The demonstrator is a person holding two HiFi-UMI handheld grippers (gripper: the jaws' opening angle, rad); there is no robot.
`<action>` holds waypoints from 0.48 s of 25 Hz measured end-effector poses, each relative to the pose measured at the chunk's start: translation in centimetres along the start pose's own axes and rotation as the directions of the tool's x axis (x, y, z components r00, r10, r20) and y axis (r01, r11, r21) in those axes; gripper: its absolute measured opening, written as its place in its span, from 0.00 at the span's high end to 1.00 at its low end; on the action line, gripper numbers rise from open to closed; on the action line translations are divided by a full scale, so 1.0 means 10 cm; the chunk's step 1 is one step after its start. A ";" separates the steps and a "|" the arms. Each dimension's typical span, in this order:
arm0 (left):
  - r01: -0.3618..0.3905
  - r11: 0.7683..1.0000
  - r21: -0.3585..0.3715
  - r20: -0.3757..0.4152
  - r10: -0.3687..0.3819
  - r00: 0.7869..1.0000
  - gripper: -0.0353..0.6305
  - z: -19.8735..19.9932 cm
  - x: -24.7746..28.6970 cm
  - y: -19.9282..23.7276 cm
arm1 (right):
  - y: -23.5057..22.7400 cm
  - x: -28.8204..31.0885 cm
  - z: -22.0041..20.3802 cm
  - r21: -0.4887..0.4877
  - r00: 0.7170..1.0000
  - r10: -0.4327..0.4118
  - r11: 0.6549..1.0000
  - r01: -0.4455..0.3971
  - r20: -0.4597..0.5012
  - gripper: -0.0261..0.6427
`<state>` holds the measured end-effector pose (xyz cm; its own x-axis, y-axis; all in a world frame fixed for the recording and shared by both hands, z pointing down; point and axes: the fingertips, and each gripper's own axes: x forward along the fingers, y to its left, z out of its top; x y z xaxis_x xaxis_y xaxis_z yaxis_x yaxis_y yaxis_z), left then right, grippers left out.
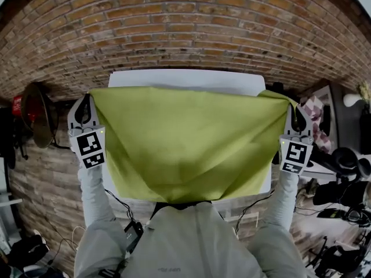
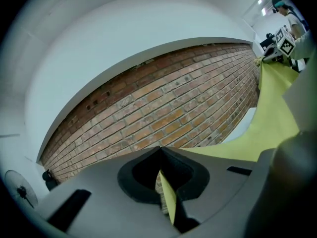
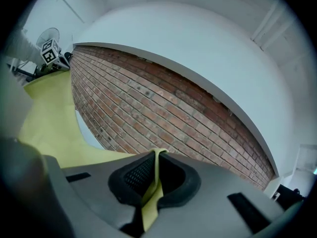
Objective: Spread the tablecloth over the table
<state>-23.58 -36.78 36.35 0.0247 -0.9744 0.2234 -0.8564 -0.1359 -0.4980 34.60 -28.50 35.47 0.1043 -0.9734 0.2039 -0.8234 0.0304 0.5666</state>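
A yellow-green tablecloth (image 1: 185,138) hangs stretched in the air between my two grippers, over a white table (image 1: 185,77) that stands against the brick wall. My left gripper (image 1: 88,100) is shut on the cloth's left corner (image 2: 168,195). At the right, my right gripper (image 1: 296,113) is shut on the other corner (image 3: 151,192). The cloth (image 2: 277,118) sags in the middle and hides most of the tabletop; only the far strip of the table shows. In each gripper view the cloth (image 3: 49,118) runs off toward the other gripper.
A brick wall (image 1: 185,28) runs right behind the table. A dark round fan (image 1: 37,114) stands at the left. Chairs, cables and equipment (image 1: 342,172) crowd the floor at the right. My grey sleeves (image 1: 95,196) reach forward along both sides.
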 end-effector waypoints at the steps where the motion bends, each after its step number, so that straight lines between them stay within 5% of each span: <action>1: -0.003 1.000 -0.002 0.002 0.003 1.000 0.91 0.01 0.11 0.05 | -0.03 0.10 0.00 0.002 1.000 -0.006 1.000 0.006 -0.002 0.92; 12: -0.018 1.000 0.008 -0.029 0.018 0.999 0.91 -0.09 1.35 0.40 | -0.33 1.25 -0.31 0.005 0.997 -0.038 0.999 0.038 -0.069 0.92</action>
<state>-27.10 -50.31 38.13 -0.0058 -0.9711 0.2388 -0.8524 -0.1201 -0.5090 40.36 -40.01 38.65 0.1732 -0.9560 0.2366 -0.8215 -0.0078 0.5701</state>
